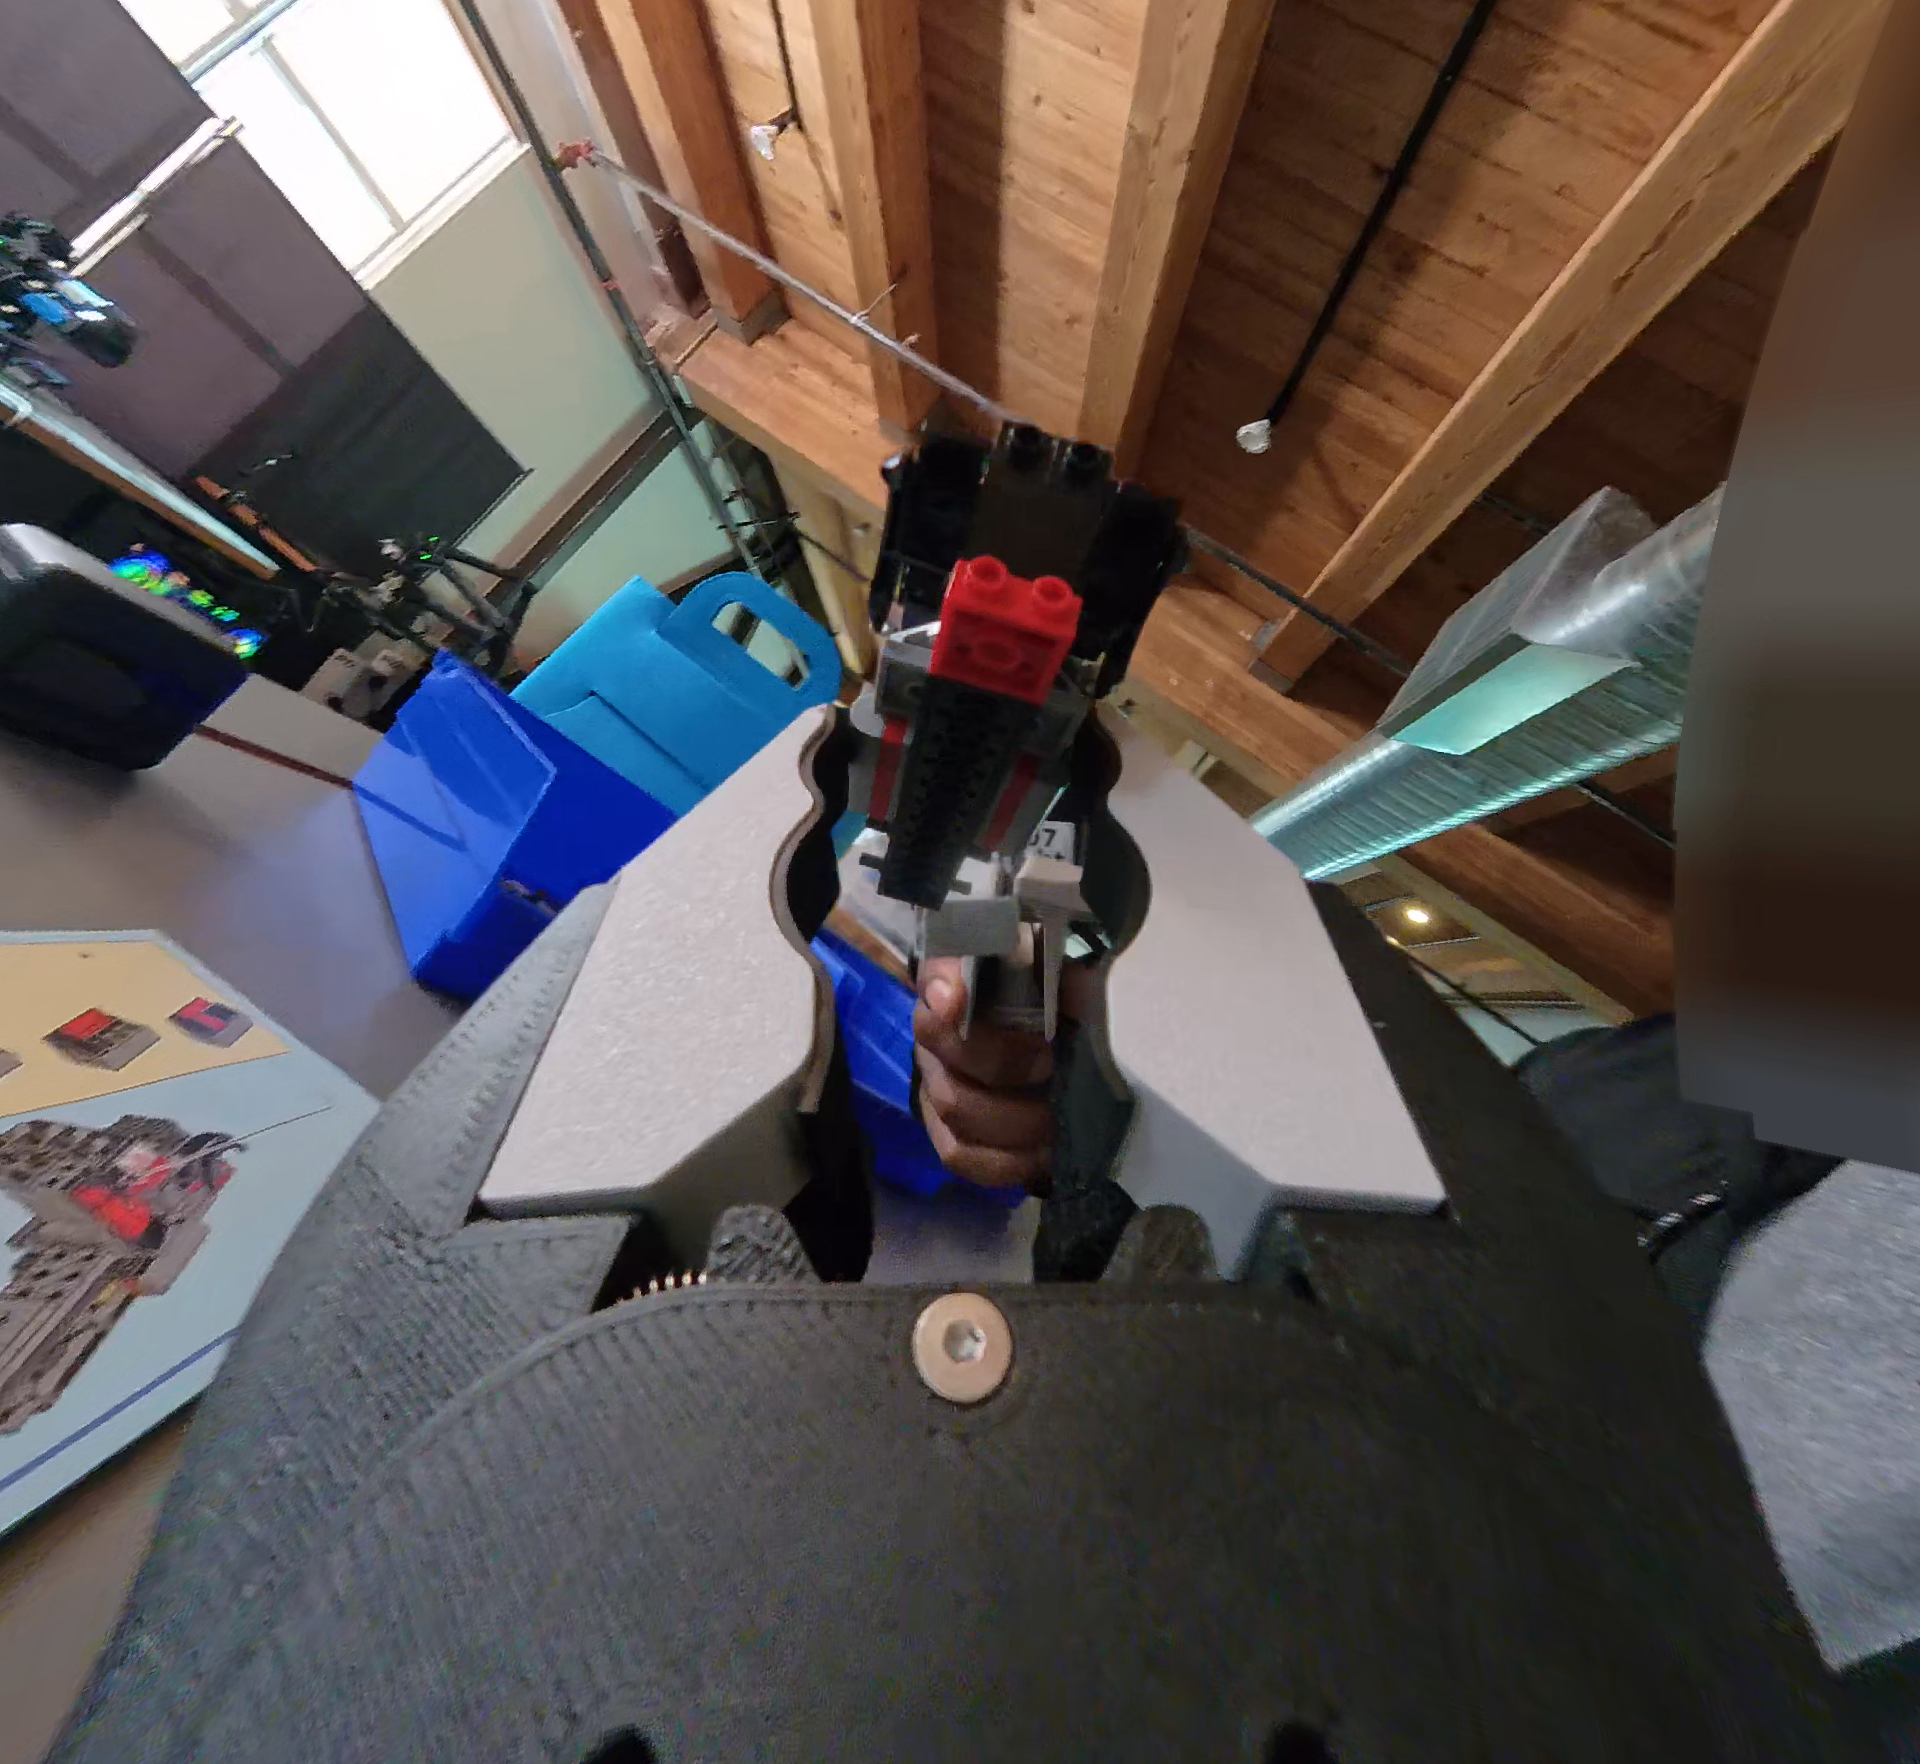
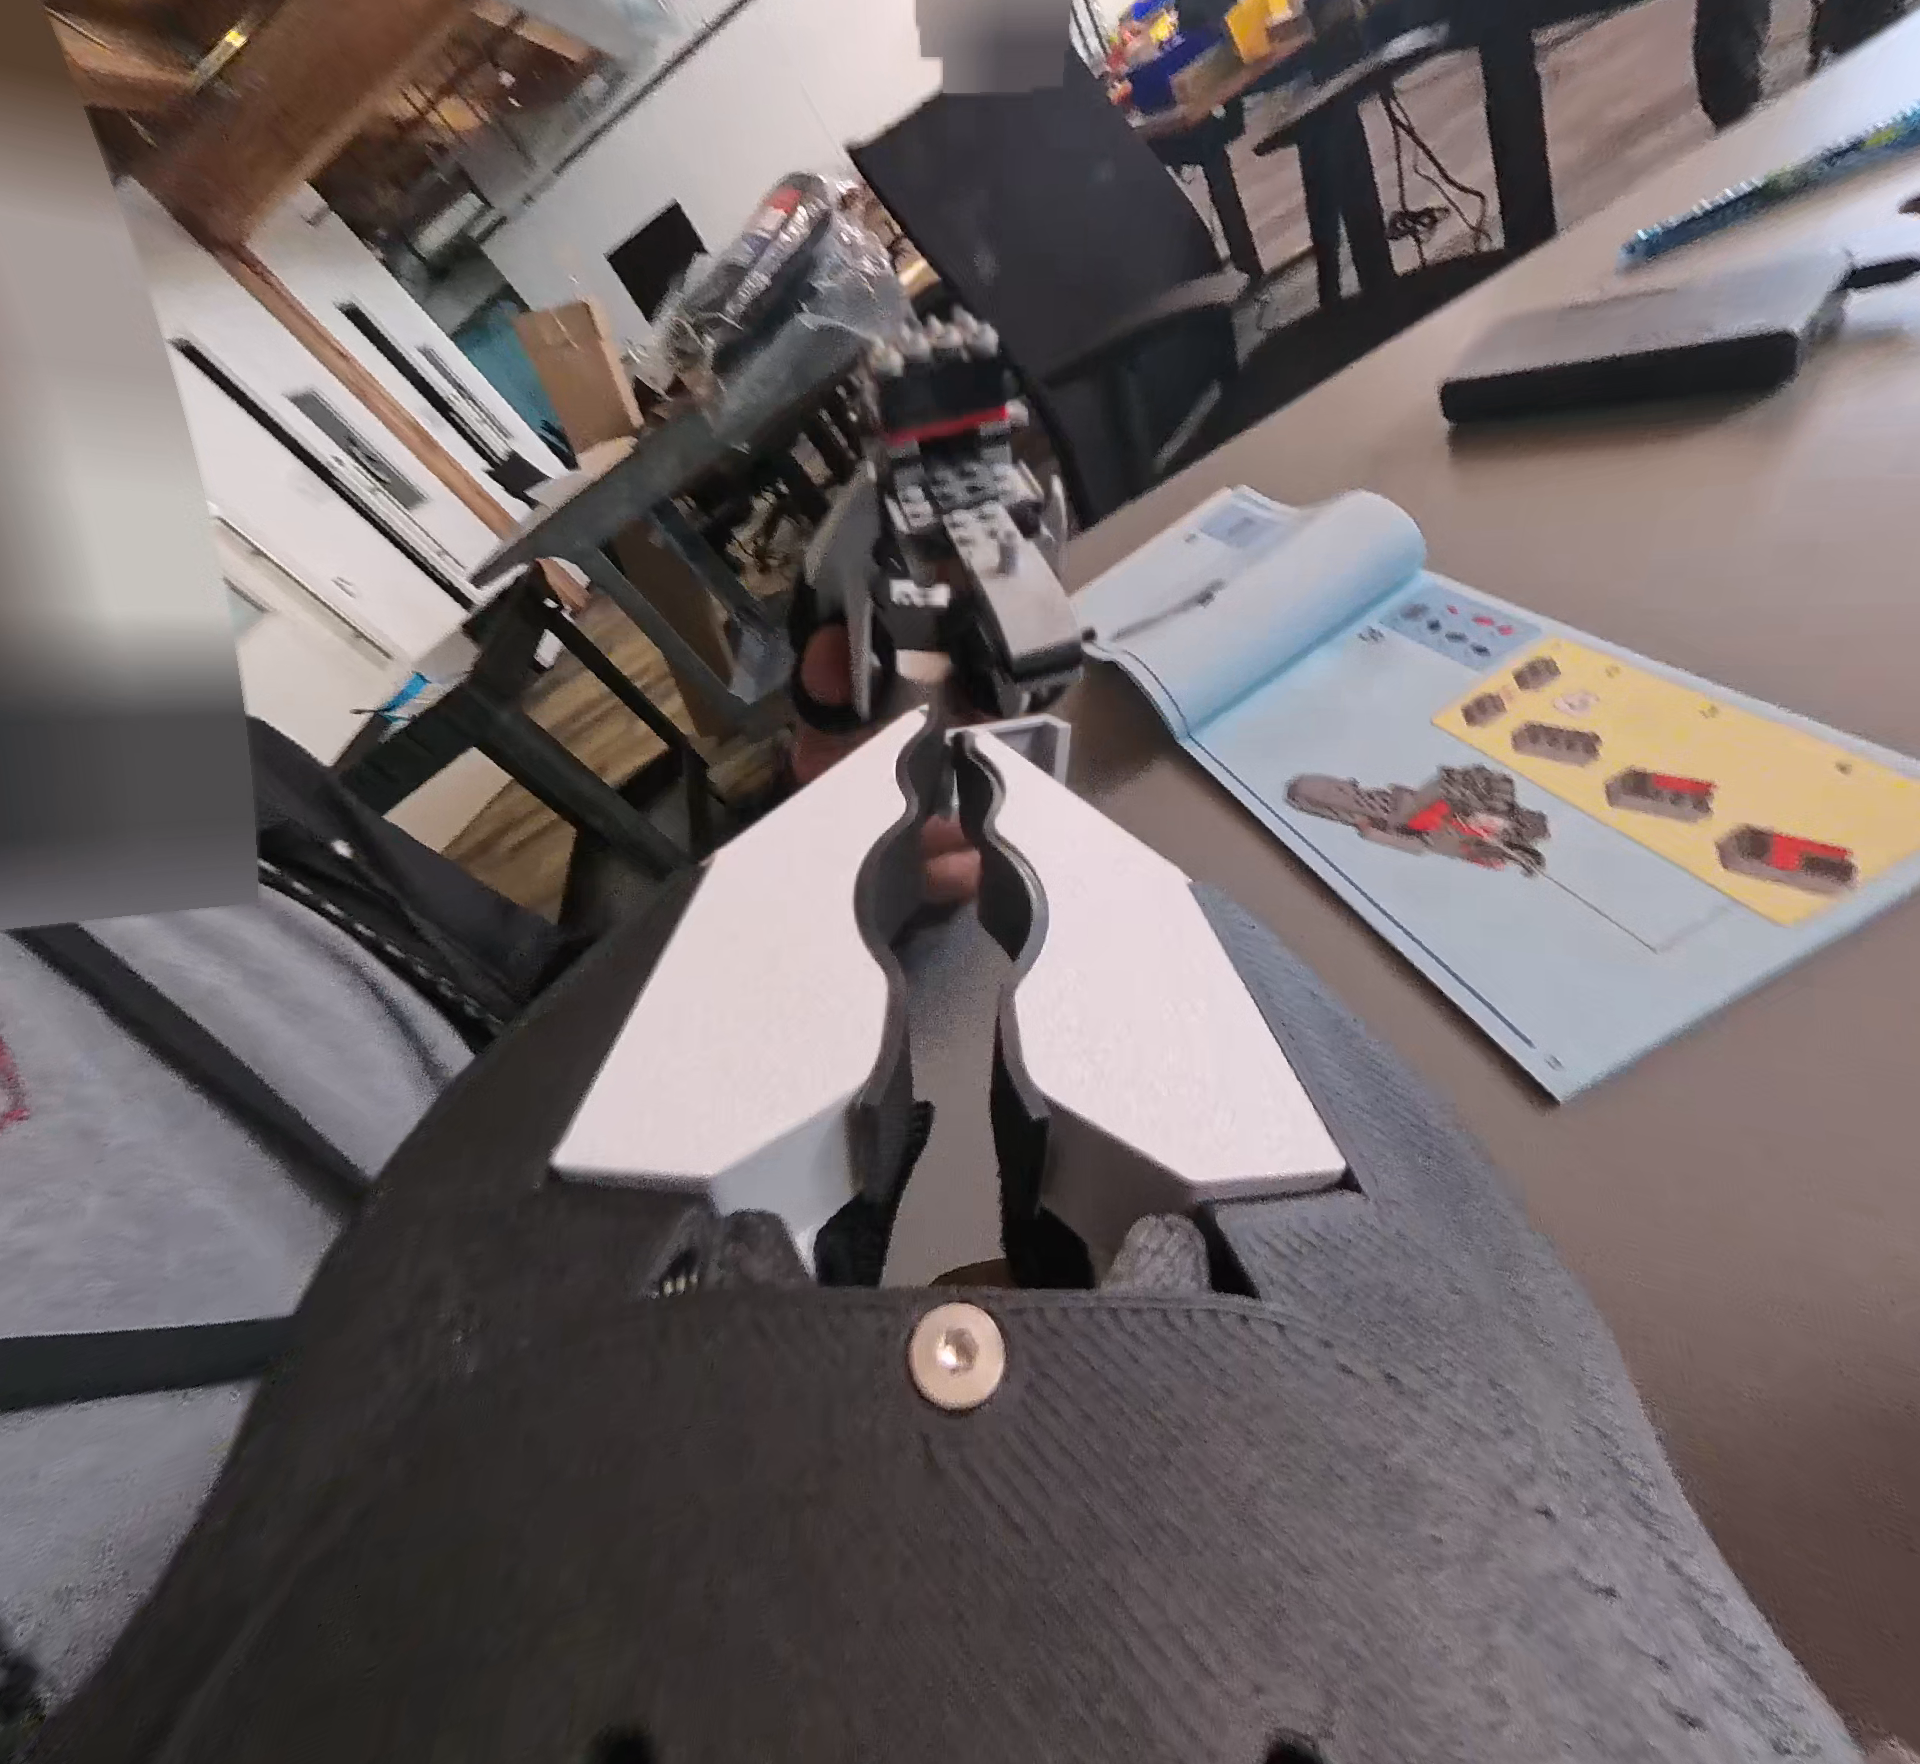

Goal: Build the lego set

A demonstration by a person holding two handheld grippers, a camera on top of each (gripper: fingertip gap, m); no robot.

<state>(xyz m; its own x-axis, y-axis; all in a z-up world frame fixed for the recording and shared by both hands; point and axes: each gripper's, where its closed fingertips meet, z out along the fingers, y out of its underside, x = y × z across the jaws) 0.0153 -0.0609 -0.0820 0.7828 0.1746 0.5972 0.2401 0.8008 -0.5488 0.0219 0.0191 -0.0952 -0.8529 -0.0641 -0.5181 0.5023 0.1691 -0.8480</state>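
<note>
My left gripper [image 1: 961, 758] points up at the ceiling and is shut on the lego model [image 1: 951, 779], a black and grey build with a red brick [image 1: 1003, 628] on top. The model sits between its grey fingertips. My right gripper [image 2: 951, 743] is shut, its tips just under the model [image 2: 951, 426], which the left gripper holds in front of it. I cannot tell if a small piece is pinched in it. The right gripper also shows in the left wrist view [image 1: 1003, 925], below the model, with a hand [image 1: 982, 1091] around it.
An open instruction booklet [image 2: 1455, 758] lies on the brown table [image 2: 1558, 1247] to the right; it also shows in the left wrist view [image 1: 114, 1143]. Blue bins [image 1: 488, 821] stand behind the left gripper. A flat black device [image 2: 1631, 353] lies farther back. A person [image 2: 1039, 187] sits beyond the table. One gripper's finger ends stand about 9 cm off the other's. The flat black device [image 2: 1631, 353] lies some 30 cm from my left tips, 35 cm from my right tips.
</note>
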